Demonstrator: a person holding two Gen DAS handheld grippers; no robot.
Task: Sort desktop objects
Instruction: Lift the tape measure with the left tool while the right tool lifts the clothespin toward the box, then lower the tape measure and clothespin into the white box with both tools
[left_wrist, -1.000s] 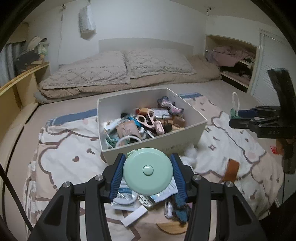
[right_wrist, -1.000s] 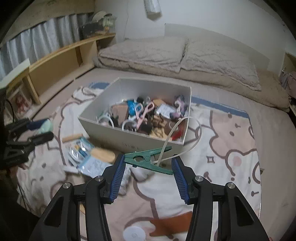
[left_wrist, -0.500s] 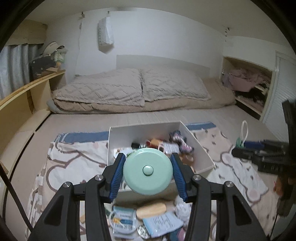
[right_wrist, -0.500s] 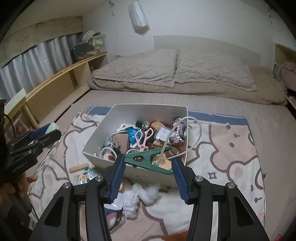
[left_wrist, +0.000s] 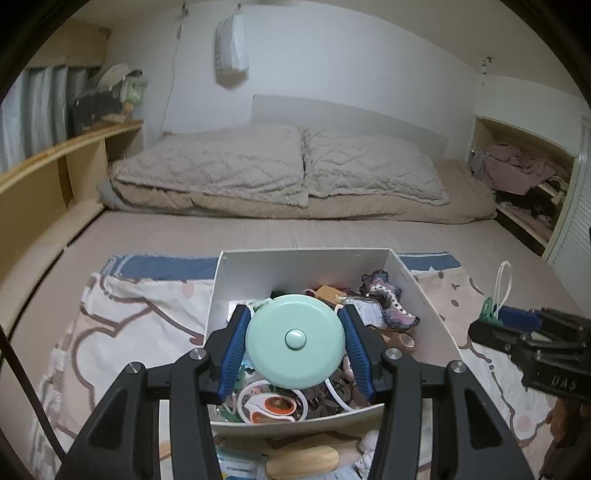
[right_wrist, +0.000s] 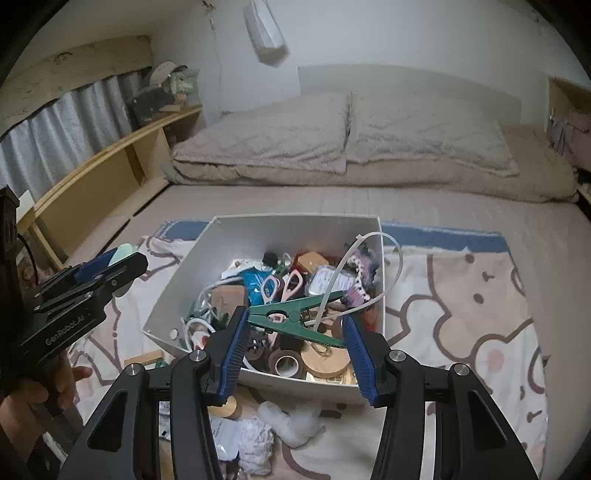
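Left gripper (left_wrist: 295, 345): blue-padded fingers clenched on a round mint-green tape measure (left_wrist: 294, 341) with a centre button, held above the near part of the open white rectangular box (left_wrist: 303, 266).

Right gripper (right_wrist: 295, 328): grasping a dark green plastic clothespin (right_wrist: 295, 318) lying crosswise between the blue pads, with a looped white cable tie (right_wrist: 373, 266) caught in it and arching up over the box's right wall (right_wrist: 382, 280). The clothespin hangs over the box's near edge.

Box contents: pink-handled scissors (right_wrist: 291, 282), a roll of brown tape (right_wrist: 286, 363), a knitted purple and pink piece (left_wrist: 388, 295), white cords, a blue packet, other small items heaped together.

Box location: on a cream blanket with brown cartoon outlines and blue border (right_wrist: 461, 288), spread on a bed.

Outside the box, near side: white cotton tufts (right_wrist: 291, 421), a flat wooden oval (left_wrist: 303, 459), printed paper packets.

Background: two beige quilted pillows (left_wrist: 280, 166) at the headboard, wooden shelf (right_wrist: 110, 162) on the left.
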